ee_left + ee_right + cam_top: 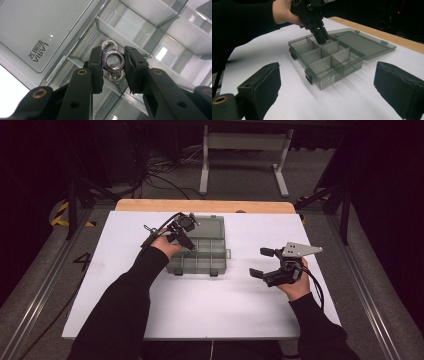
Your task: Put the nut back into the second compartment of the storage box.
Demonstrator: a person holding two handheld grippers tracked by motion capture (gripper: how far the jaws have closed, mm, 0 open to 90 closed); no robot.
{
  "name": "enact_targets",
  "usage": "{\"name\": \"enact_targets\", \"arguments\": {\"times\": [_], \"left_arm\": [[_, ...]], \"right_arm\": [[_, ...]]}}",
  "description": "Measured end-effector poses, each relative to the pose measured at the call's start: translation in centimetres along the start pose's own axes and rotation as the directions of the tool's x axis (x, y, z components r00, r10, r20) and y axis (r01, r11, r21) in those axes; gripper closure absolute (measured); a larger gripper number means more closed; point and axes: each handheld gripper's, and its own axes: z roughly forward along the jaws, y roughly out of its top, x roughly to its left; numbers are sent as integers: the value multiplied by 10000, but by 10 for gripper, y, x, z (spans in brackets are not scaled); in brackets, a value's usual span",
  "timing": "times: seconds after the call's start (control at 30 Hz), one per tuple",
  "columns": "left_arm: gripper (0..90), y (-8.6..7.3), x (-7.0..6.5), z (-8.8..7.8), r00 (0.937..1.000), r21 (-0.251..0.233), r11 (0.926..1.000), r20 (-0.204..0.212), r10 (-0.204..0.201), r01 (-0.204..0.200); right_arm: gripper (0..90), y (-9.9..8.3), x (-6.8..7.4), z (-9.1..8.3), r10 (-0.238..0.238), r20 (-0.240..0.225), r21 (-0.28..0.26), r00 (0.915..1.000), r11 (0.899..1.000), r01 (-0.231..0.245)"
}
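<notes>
Now, step in hand: we judge that we are lowering a metal nut (114, 60) into a cell of the compartment box (199, 265), or lifting it out; which of the two we cannot tell.
Left gripper (114, 65): clenched on the nut, one pad on each side, the bore facing the camera.
Where the nut is: between the pads, inside a cell bounded by a divider (117, 35), with more nuts (109, 45) just behind and below it.
Box: smoky clear plastic, lid (362, 43) laid open flat on the white table (165, 315), latches (309, 77) on the near wall.
Left gripper from across the table (322, 37): it points steeply down into a cell on the lid side of the box.
Right gripper (266, 263): released, pads wide apart with nothing between them, held well apart from the box on the right.
Doing it well: we should keep the jaws clear of the dividers, travel straight along the cell's depth, and hold the squeeze steady, since a smooth round nut could twist out of flat pads.
Risk: we think a bump against the neighbouring nuts could knock our grip askew.
</notes>
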Motion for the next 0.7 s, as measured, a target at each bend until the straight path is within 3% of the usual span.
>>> {"name": "enact_targets", "arguments": {"times": [0.33,0.57,0.7], "left_arm": [[690,0,0,3,9999,39,10000,-143,-70,71],[554,-2,2,-3,9995,-223,9995,195,-228,232],[472,-6,0,-15,9993,-711,9972,292,-222,243]], "right_arm": [[78,0,0,1,6,8,36,10000,10000,-6],[78,0,-1,1,39,-19,14,10000,10000,-39],[78,-1,-2,2,73,-22,109,10000,9999,-73]]}}
